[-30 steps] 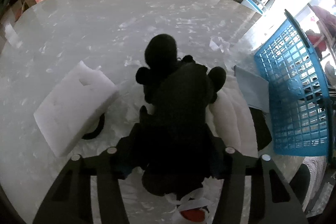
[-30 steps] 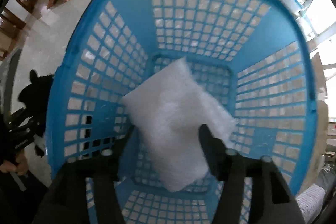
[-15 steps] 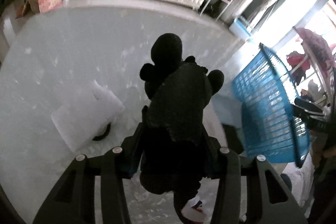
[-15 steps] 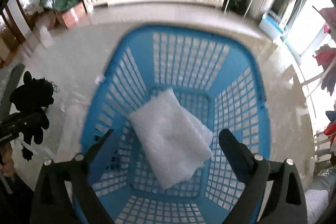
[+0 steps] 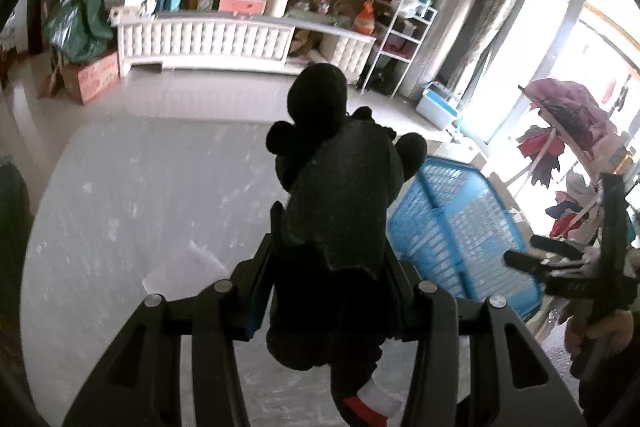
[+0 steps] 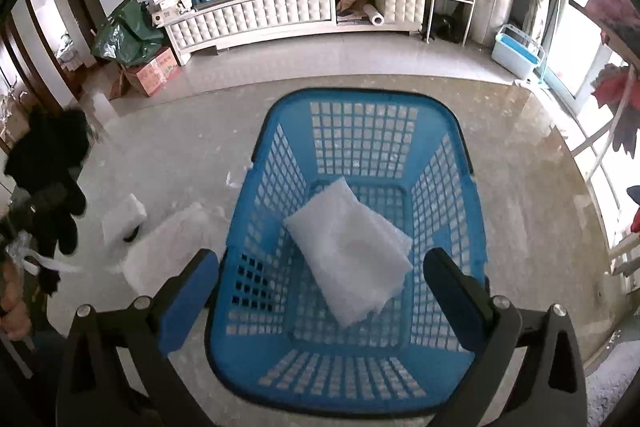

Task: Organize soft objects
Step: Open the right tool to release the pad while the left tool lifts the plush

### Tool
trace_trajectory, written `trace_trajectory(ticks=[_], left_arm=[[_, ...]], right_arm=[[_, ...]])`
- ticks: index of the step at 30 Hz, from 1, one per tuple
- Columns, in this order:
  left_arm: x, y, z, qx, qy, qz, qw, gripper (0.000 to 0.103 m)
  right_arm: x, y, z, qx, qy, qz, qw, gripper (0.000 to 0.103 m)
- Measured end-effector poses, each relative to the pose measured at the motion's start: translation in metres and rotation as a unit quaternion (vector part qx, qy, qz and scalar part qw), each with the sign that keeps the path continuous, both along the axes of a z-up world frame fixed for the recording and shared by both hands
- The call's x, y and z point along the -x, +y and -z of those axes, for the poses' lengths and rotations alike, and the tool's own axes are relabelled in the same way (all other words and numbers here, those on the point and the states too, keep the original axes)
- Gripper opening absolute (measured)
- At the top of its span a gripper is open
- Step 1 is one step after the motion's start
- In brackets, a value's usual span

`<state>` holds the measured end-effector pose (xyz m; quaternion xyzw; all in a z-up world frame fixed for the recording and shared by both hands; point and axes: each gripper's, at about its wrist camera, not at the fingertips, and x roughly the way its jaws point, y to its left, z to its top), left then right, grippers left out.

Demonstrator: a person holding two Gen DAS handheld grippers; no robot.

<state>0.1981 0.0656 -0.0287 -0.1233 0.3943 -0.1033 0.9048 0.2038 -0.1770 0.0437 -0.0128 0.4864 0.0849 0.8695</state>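
The left gripper [image 5: 330, 259] has its fingers [image 5: 256, 291] pressed into both flanks of a black plush toy [image 5: 340, 195], part-closed around its soft body, and the toy hangs clear of the pale floor [image 5: 140, 195] with its head and round ears sticking out ahead. A white tag with a red patch [image 5: 372, 405] dangles beneath it. The blue basket [image 5: 456, 231] sits low and to the right of the toy, not yet under it.

The right gripper [image 6: 320, 287] hovers above that basket with nothing in it – its fingers [image 6: 188, 287] have just been opening and now stand as wide as they go, one on each side of the rim. A white foam sheet [image 6: 352, 255] lies flat on the basket's bottom, free of the fingers.

Outside the basket, to its left, two more white foam pieces wait on the floor: a thick block [image 6: 124, 217] and a flatter sheet [image 6: 172, 247].

What I'd worry about – the plush is held only by a squeeze on compressible stuffing, so a quick swing toward the basket could let it slide out and drop short. The two grippers are also near each other over the rim, and the toy's dangling legs could catch the basket's edge
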Motion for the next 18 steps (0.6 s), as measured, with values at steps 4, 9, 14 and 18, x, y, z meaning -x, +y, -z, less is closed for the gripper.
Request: trace_trajectory(ticks=[4, 9, 14, 18], left_arm=[[0.004, -0.021, -0.024, -0.017, -0.028, 0.015, 0.9994, 0.046], [0.004, -0.048, -0.041, -0.042, -0.051, 0.038, 0.9971, 0.046], [0.003, -0.073, -0.047, -0.042, -0.049, 0.069, 0.9955, 0.046], [0.001, -0.091, -0.048, -0.048, -0.043, 0.089, 0.9939, 0.046]], right_arm=[[0.009, -0.004, 0.004, -0.005, 0.003, 0.002, 1.000, 0.103], [0.018, -0.018, 0.002, -0.024, 0.006, 0.009, 1.000, 0.103], [0.026, -0.029, -0.007, -0.037, 0.000, 0.009, 0.999, 0.103], [0.028, -0.037, -0.010, -0.040, -0.005, 0.010, 0.999, 0.103]])
